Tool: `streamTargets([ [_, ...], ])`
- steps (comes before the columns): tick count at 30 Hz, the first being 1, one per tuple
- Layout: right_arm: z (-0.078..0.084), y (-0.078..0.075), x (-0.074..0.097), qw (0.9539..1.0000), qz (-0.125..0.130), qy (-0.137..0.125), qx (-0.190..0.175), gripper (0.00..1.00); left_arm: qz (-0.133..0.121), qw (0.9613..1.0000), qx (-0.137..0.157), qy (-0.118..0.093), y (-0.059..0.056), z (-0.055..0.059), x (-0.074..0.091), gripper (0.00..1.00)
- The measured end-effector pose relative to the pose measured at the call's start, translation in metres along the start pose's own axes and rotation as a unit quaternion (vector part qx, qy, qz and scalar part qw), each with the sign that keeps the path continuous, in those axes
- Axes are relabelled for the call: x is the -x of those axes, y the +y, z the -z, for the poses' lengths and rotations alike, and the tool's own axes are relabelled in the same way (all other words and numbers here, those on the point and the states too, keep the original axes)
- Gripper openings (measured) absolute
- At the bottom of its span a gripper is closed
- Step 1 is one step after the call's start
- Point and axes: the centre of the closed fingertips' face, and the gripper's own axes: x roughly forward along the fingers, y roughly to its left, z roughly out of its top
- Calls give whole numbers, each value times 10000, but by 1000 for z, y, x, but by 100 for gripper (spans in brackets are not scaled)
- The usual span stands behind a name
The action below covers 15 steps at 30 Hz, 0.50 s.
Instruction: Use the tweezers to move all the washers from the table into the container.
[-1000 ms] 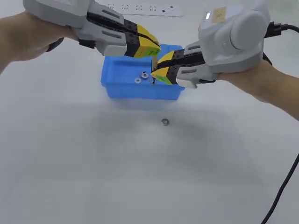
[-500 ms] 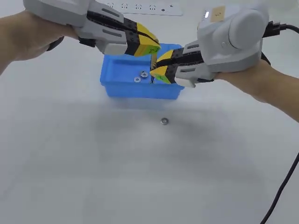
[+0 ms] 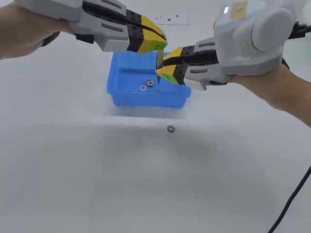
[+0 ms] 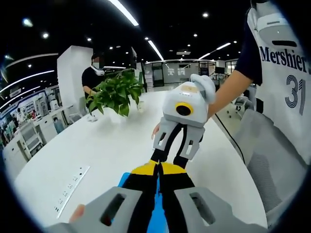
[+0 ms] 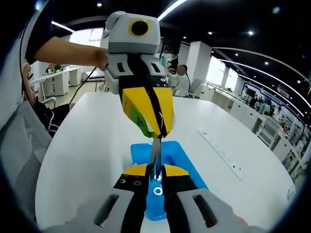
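Two washers (image 3: 150, 83) lie already inside the blue container (image 3: 126, 97), near each other. A third washer (image 3: 170, 128) is on the white table (image 3: 97, 184), just in front of the container, so I judge the task mostly done, with this one left.

The tweezers (image 3: 159, 63) stand upright over the container. The left gripper (image 3: 158, 44) pinches their top with its jaws closed. The right gripper (image 3: 165, 68) has its jaws narrowed around their middle, pressing both arms as it seems. I cannot tell if the tips carry anything.

A power strip (image 3: 167, 19) lies behind the container. Nothing blocks the way to the third washer.
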Motion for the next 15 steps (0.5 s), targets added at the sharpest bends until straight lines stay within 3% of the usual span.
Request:
streamTargets([
  [8,-7,22,18,9999,-50,-91,-20,12,116,9999,-119,-11,-27,-18,5,5],
  [15,6,43,31,9998,-140,-33,-159,13,265,9995,-128,-70,-52,-21,-3,5],
])
